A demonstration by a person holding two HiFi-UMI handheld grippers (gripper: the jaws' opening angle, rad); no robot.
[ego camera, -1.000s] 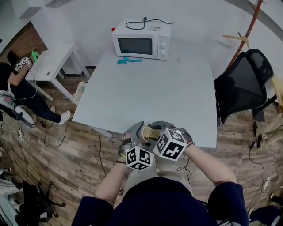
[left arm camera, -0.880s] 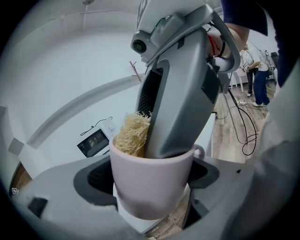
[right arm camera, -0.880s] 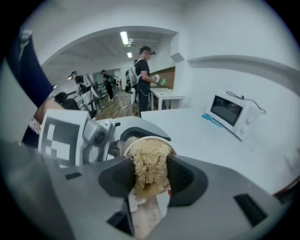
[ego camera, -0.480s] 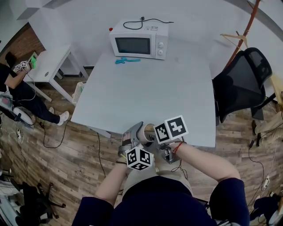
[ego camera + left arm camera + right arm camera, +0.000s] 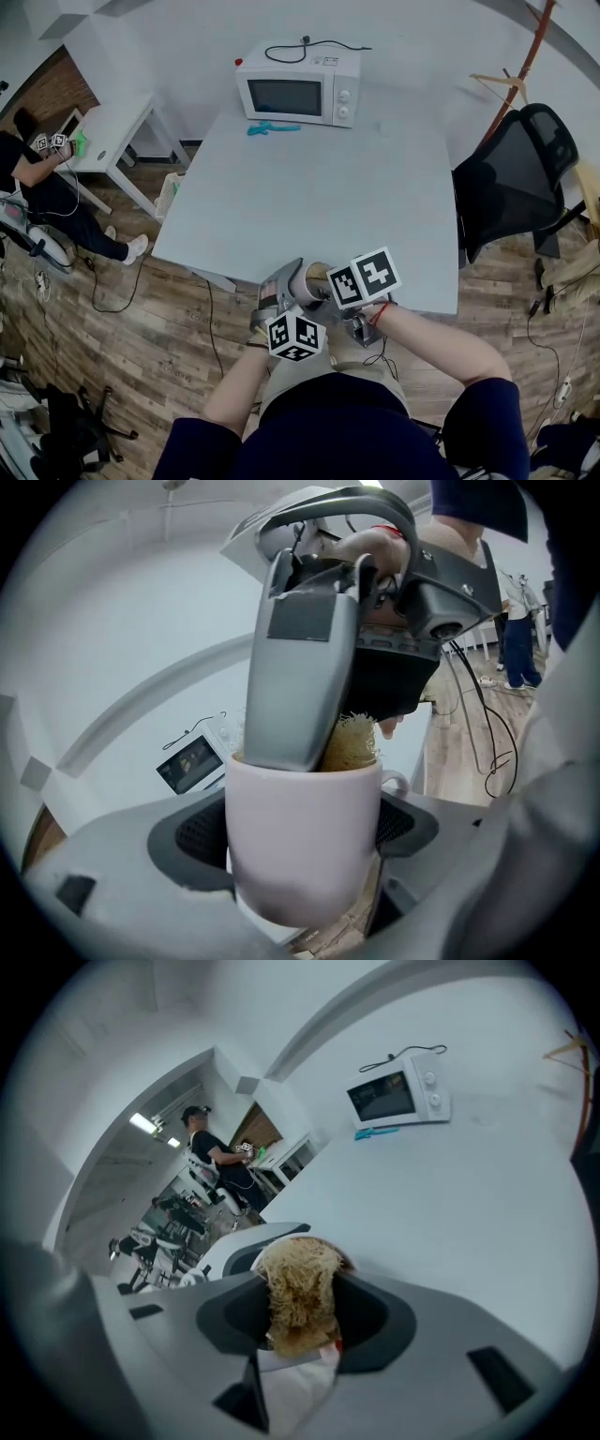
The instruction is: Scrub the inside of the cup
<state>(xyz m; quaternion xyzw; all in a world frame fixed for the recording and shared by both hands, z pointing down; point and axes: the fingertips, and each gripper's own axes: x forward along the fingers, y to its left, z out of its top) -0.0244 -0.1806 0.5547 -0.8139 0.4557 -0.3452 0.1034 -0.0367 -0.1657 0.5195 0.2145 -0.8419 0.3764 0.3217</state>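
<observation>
A pale pink cup (image 5: 305,841) sits upright between the jaws of my left gripper (image 5: 302,832), which is shut on it. In the head view the cup (image 5: 302,281) hangs just off the near edge of the white table (image 5: 319,197). My right gripper (image 5: 298,1321) is shut on a tan fibrous scrubber (image 5: 298,1293). From the left gripper view, that scrubber (image 5: 354,742) and one right gripper finger reach down into the cup's mouth. The right gripper's marker cube (image 5: 364,277) sits above the cup, the left one (image 5: 295,335) below it.
A white microwave (image 5: 298,84) stands at the table's far edge with a blue tool (image 5: 272,127) lying in front of it. A black office chair (image 5: 511,178) is at the right. A small white side table (image 5: 108,131) and a seated person (image 5: 42,187) are at the left.
My right gripper has swung from beside the cup to above it, its marker cube lifting, and the scrubber now goes down into the cup. The left gripper has held still.
</observation>
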